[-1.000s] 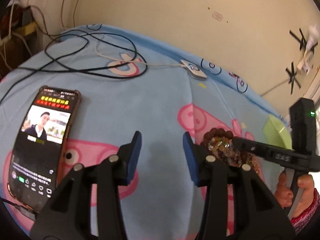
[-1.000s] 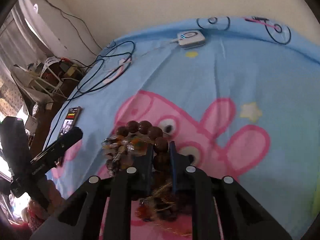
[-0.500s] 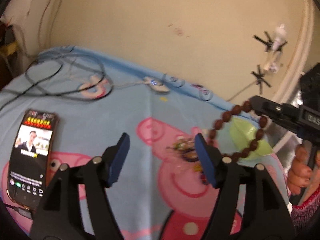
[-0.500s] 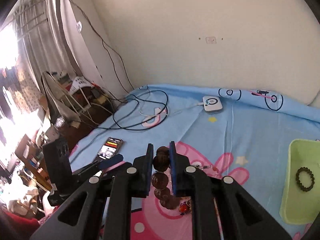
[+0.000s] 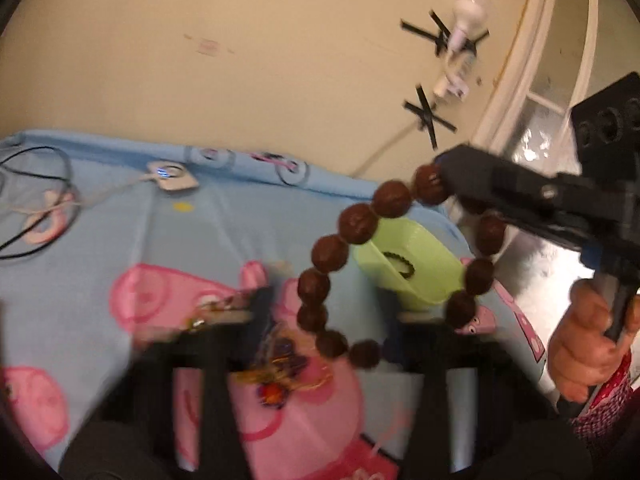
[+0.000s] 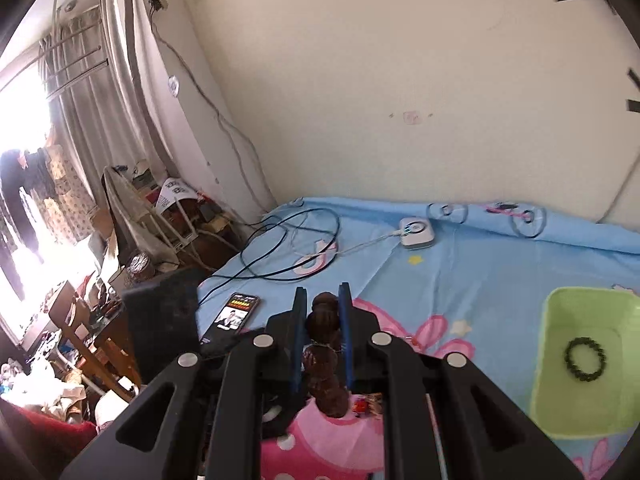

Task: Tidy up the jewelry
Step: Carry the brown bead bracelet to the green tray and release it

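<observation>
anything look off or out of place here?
Mostly tidy. A tangled cluster of small gold and orange jewelry lies loose on the blue cartoon-print sheet, outside the light-green plastic tray, which holds only one dark beaded bracelet. The large brown bead bracelet hangs from the right gripper.

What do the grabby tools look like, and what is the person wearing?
Each gripper is black plastic with two long arms, round silver screws, and flat blue pads on the fingers. The right gripper carries a black box with round holes at its back. The hand on its handle comes out of a red patterned sleeve.
</observation>
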Action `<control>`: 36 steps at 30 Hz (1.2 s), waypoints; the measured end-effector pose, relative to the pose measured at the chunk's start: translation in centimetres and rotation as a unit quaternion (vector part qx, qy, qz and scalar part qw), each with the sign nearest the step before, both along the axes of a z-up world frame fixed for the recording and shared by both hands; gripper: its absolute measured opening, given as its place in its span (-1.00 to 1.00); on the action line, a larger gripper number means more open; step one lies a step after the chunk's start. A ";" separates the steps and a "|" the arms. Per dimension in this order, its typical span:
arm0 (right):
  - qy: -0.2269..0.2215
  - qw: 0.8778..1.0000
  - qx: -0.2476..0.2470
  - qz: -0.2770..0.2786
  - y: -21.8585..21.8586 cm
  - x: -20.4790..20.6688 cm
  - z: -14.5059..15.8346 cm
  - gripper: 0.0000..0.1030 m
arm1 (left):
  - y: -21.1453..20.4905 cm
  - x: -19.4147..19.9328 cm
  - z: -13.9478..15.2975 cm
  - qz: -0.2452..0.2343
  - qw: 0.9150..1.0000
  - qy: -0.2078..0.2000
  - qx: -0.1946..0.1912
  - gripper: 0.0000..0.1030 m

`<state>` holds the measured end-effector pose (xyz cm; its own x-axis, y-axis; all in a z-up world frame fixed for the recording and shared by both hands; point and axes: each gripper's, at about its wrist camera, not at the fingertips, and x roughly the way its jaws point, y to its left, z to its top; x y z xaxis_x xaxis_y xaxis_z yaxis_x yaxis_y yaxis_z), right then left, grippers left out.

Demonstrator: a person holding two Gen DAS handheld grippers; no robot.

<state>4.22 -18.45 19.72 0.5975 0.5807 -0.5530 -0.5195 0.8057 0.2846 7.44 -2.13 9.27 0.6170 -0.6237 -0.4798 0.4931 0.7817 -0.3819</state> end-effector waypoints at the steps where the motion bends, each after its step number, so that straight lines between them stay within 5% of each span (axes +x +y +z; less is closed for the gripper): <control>1: -0.003 1.000 -0.001 -0.009 -0.8 0.0 0.0 -1.00 | -0.8 0.7 0.0 -0.005 1.000 0.012 -0.001 -0.72; 4: -0.002 0.999 0.004 -0.053 -4.8 0.4 -0.5 -1.00 | -2.9 1.6 0.7 -0.018 1.000 0.016 -0.005 -0.73; 13: 0.000 0.985 0.045 -0.168 -17.5 2.0 -2.3 -1.00 | -15.9 5.0 4.0 -0.084 0.995 0.008 0.060 -0.73; 23: 0.022 0.971 0.008 -0.239 -24.0 2.2 -8.7 -0.98 | -25.5 6.8 -1.6 -0.091 0.981 0.063 0.158 -0.72; 24: 0.021 0.967 0.002 -0.252 -24.3 2.0 -9.0 -0.67 | -25.9 6.7 -1.9 -0.091 0.979 0.068 0.167 -0.71; 26: 0.010 0.962 0.010 -0.272 -25.1 1.4 -8.9 -0.40 | -25.8 6.6 -2.2 -0.094 0.977 0.075 0.176 -0.71; 28: -0.002 0.961 0.021 -0.276 -25.3 0.7 -8.1 -0.39 | -24.5 6.3 -1.2 -0.081 0.980 0.064 0.170 -0.70; 32: -0.047 0.962 0.030 -0.268 -24.1 -0.9 -5.4 -0.39 | -18.3 4.3 3.1 -0.031 0.990 -0.023 0.137 -0.67; 36: -0.039 0.967 0.053 -0.246 -21.9 -0.7 -4.9 -0.42 | -12.0 2.4 4.4 0.011 0.988 -0.066 0.141 0.14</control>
